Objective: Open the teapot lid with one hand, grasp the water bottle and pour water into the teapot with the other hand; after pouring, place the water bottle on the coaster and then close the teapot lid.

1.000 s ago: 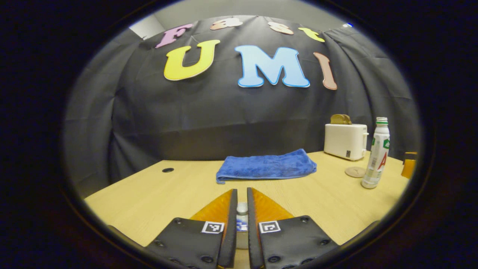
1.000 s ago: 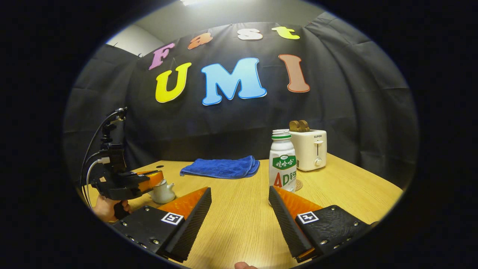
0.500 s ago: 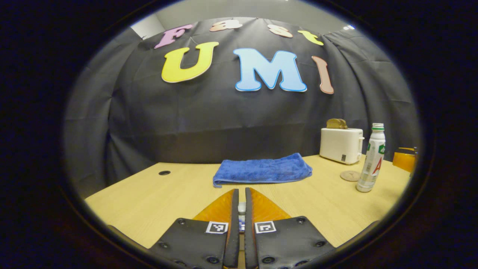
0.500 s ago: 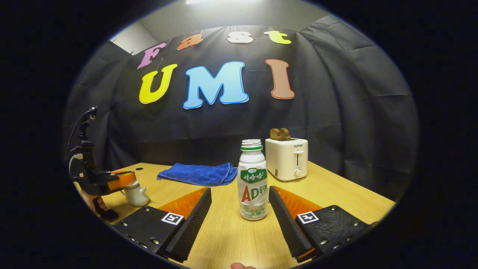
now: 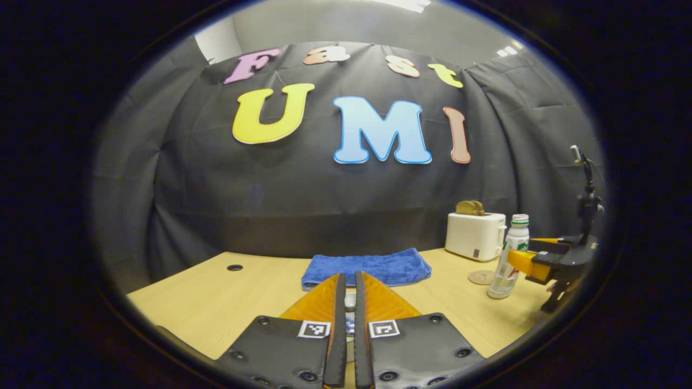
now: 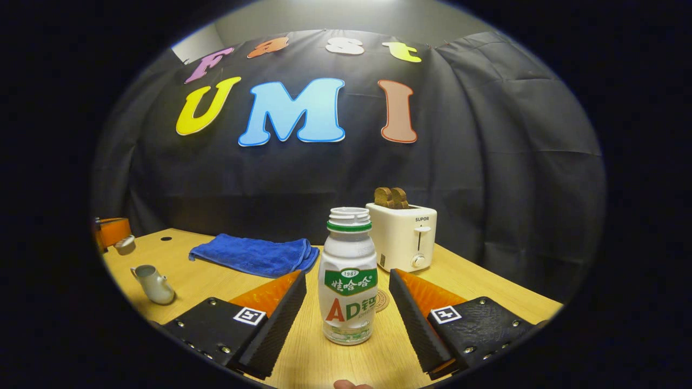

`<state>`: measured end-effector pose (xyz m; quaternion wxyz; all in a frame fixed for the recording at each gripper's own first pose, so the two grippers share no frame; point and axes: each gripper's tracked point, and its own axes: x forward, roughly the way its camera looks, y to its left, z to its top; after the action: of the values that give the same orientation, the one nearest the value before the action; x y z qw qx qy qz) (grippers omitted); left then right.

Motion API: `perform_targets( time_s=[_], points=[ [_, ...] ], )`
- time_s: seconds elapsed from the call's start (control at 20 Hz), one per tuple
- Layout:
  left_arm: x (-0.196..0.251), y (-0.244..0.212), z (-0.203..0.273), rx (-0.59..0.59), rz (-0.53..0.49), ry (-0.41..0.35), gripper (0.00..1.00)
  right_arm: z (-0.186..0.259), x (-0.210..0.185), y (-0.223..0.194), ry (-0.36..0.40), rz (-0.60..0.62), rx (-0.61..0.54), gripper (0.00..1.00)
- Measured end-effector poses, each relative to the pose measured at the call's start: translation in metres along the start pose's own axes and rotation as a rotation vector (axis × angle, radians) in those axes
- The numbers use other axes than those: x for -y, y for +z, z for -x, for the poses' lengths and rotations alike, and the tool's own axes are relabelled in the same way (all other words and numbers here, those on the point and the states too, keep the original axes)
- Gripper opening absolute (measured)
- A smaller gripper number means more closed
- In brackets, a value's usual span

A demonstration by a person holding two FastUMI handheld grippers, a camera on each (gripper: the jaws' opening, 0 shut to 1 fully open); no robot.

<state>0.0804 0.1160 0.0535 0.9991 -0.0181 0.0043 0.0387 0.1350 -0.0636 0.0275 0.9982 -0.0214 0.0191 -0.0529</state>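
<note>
We work on a wooden surface [image 6: 476,281] with a toaster [image 6: 403,235] and blue towel [image 6: 254,255] at the back. Our water bottle [image 6: 348,278] stands upright between the right gripper [image 6: 347,302]'s wide-open fingers, not yet touched; the coaster [image 6: 382,300] lies just behind it. It looks like light, smooth plastic, so we'd take it mid-body. The teapot [image 6: 154,283] sits open, far left. Our left gripper [image 5: 346,302] holds its fingers nearly closed on the small, fragile lid [image 5: 350,301].
</note>
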Motion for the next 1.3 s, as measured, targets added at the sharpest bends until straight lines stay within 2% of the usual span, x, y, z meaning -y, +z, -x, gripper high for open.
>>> perform_targets(
  time_s=[0.15, 0.25, 0.3, 0.45, 0.5, 0.55, 0.6, 0.65, 0.8, 0.9, 0.95, 1.0, 1.3],
  points=[
    [-0.003, -0.002, 0.01, -0.011, 0.037, -0.011, 0.17, -0.013, -0.003, -0.012, -0.003, 0.023, -0.03, 0.95],
    [-0.005, -0.003, 0.018, -0.014, 0.047, -0.013, 0.16, -0.017, 0.0, -0.02, -0.007, -0.005, -0.05, 0.95],
    [-0.008, -0.004, 0.021, -0.014, 0.044, -0.01, 0.12, -0.02, 0.001, -0.023, -0.01, -0.009, -0.055, 0.95],
    [-0.006, -0.01, 0.029, -0.021, 0.037, -0.02, 0.12, -0.029, 0.002, -0.026, -0.016, 0.03, -0.056, 0.95],
    [-0.005, -0.011, 0.031, -0.025, 0.028, -0.023, 0.16, -0.03, 0.001, -0.03, -0.009, 0.028, -0.063, 0.94],
    [-0.003, -0.012, 0.033, -0.026, 0.018, -0.026, 0.16, -0.032, 0.0, -0.033, -0.009, 0.021, -0.075, 0.94],
    [-0.003, -0.011, 0.035, -0.023, 0.013, -0.025, 0.12, -0.034, 0.001, -0.035, -0.006, 0.006, -0.073, 0.92],
    [-0.001, -0.012, 0.038, -0.024, 0.014, -0.029, 0.16, -0.034, 0.002, -0.034, -0.011, -0.003, -0.075, 0.77],
    [0.009, -0.011, 0.05, -0.025, 0.038, -0.061, 0.17, -0.031, 0.001, -0.033, -0.015, 0.005, -0.082, 0.74],
    [0.013, -0.008, 0.061, -0.014, 0.042, -0.077, 0.17, -0.027, -0.007, -0.023, 0.01, 0.042, -0.067, 0.71],
    [0.016, -0.005, 0.067, -0.006, 0.041, -0.083, 0.12, -0.024, -0.013, -0.014, 0.025, 0.069, -0.051, 0.71],
    [0.019, -0.005, 0.073, -0.005, 0.046, -0.091, 0.17, -0.02, -0.024, -0.008, 0.047, 0.097, -0.044, 0.71],
    [0.024, -0.023, 0.102, -0.027, 0.076, -0.138, 0.16, -0.004, -0.084, 0.002, 0.17, 0.248, -0.052, 0.71]
  ],
)
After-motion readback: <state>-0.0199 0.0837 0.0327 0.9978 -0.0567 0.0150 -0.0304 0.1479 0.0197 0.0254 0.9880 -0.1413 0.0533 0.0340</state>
